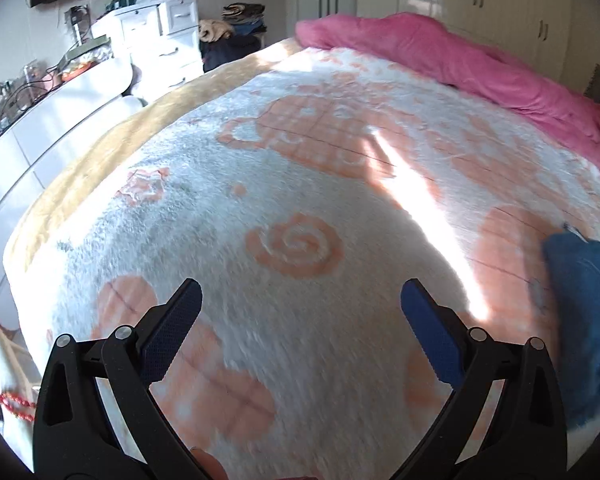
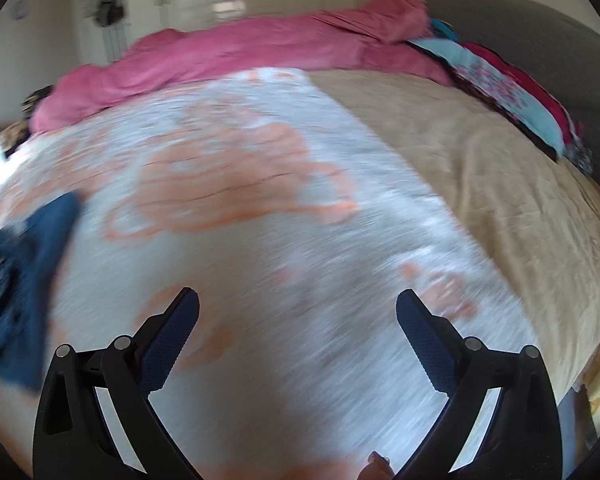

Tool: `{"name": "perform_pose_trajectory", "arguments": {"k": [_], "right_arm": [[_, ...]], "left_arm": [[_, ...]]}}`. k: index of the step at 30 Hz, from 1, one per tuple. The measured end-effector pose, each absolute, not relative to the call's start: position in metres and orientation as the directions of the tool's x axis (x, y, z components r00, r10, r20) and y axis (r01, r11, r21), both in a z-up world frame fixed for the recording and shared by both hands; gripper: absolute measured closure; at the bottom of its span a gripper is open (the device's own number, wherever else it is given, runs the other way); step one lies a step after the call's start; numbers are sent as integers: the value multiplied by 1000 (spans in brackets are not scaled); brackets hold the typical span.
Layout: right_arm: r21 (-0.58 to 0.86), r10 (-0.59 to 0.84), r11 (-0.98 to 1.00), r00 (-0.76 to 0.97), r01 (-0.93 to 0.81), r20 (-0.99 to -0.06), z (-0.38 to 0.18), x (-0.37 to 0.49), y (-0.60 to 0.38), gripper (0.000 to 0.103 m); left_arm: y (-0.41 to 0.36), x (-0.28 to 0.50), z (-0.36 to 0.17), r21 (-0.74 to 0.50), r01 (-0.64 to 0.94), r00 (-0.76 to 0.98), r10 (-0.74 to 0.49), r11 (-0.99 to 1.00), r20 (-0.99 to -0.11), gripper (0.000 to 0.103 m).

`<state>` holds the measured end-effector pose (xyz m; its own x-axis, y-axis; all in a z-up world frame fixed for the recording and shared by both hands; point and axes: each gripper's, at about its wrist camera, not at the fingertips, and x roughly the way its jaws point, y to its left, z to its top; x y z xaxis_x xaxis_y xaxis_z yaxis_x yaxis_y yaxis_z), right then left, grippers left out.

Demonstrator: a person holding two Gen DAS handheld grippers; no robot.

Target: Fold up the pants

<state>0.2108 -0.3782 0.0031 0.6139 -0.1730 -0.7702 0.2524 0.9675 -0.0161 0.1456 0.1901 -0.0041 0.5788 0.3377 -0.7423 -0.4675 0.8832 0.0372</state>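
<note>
Black left hand-held gripper (image 1: pixel 301 308): seen low in the left wrist frame, blue-padded fingers spread wide apart, nothing held.
Right hand-held gripper (image 2: pixel 298 314): seen low in the right wrist frame, fingers likewise spread apart, nothing held.
Blanket (image 1: pixel 300 208): white fleece with orange motifs, spread on the bed beneath both.
Pants (image 1: pixel 580 312): dark blue, bunched, at the right edge of the left view and the left edge of the right view (image 2: pixel 18 292), lying on the blanket, apart from both tools.
Pink duvet (image 2: pixel 236 56): heaped across the upper frame.
White drawers (image 1: pixel 160 36): upper left.
</note>
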Motion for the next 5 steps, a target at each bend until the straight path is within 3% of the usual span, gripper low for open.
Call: {"name": "perform_pose_trajectory", "arguments": {"k": [5], "right_arm": [[-95,-306,909,498,405,-811,-30,271,-453,4]], "left_arm": [[243,217,-60,83,-495,432,328,865,-840,8]]}}
